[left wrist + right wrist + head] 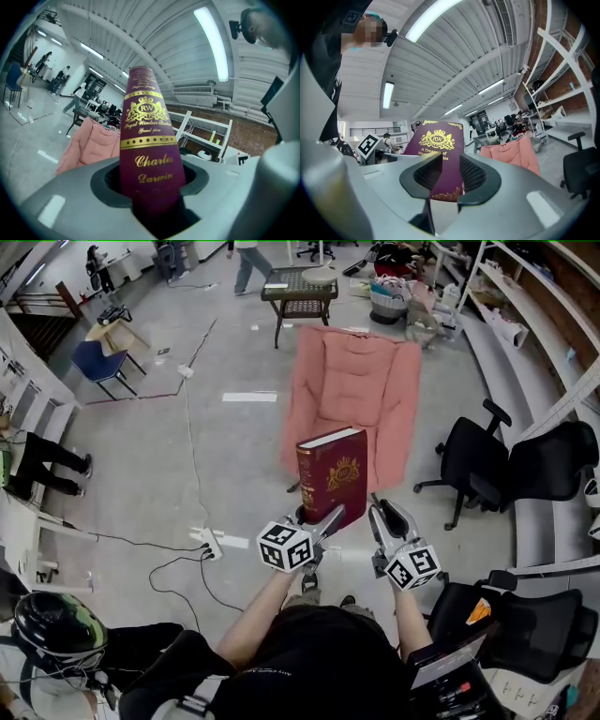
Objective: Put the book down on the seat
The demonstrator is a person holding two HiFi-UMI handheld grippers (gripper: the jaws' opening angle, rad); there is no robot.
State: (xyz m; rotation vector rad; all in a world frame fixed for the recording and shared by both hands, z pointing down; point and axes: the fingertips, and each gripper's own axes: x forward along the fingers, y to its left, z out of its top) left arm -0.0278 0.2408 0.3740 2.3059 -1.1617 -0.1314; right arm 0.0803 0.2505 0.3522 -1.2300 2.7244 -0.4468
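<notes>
At your far left, a black and green helmet (54,626) sits at the bottom corner of the head view. A blue chair (97,362) stands farther up the grey floor (234,442). A white power strip (210,542) lies on that floor with its cables trailing off, just left of your arms. Your left gripper (326,521) points forward, roughly level, and its jaws are clamped on the bottom of the book (332,472). In the left gripper view the maroon spine rises straight out from between the pads (the gold lettering reads "Charles Darwin" under a crowned crest). You hold the book upright in the air with its gold-stamped cover turned toward your right, so it is not yet on the seat (389,456). It hangs in front of the pink armchair (354,381), whose cushion shows behind and to the right of the book in the head view. Behind the armchair stands a dark low table (300,294). Your right gripper (390,519) hovers just beside the book's lower right corner with its jaws standing apart. In the right gripper view the cover's lower edge shows in the gap between the pads, and they do not press on it. To the right a black office chair (483,465) stands near the armchair.
</notes>
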